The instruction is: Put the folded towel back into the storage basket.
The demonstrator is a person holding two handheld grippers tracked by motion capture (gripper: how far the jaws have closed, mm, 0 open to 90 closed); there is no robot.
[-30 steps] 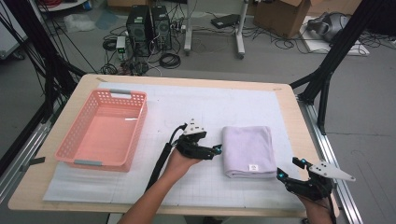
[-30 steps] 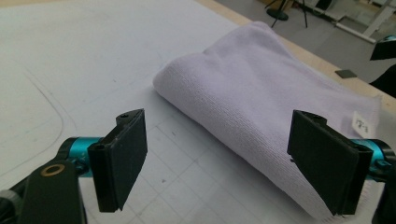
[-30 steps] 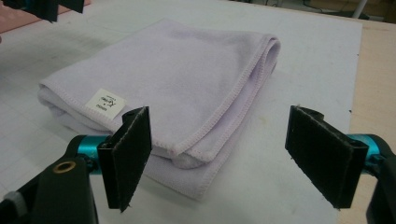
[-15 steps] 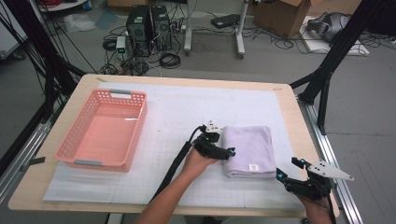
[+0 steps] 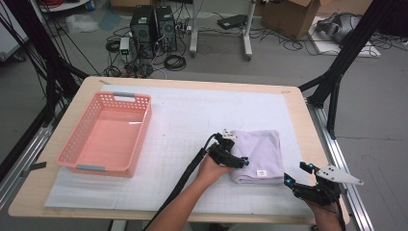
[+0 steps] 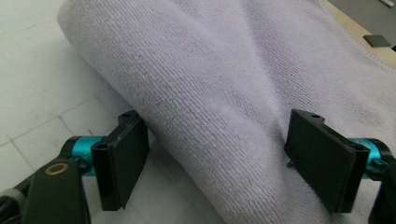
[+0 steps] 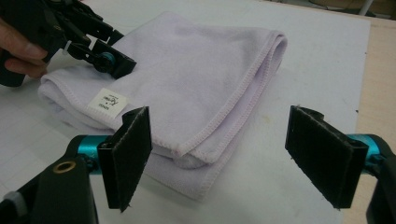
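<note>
The folded towel (image 5: 259,155) lies near the worktop's right edge, toward the front. My left gripper (image 6: 217,154) has its fingers (image 6: 122,156) spread apart around the towel's rolled left fold, one low by the mat, one on top, not yet pinching. My right gripper (image 7: 224,158) waits open off the front right corner. It looks soft, light and floppy; I'd pinch the thick fold so the layers lift together.
</note>
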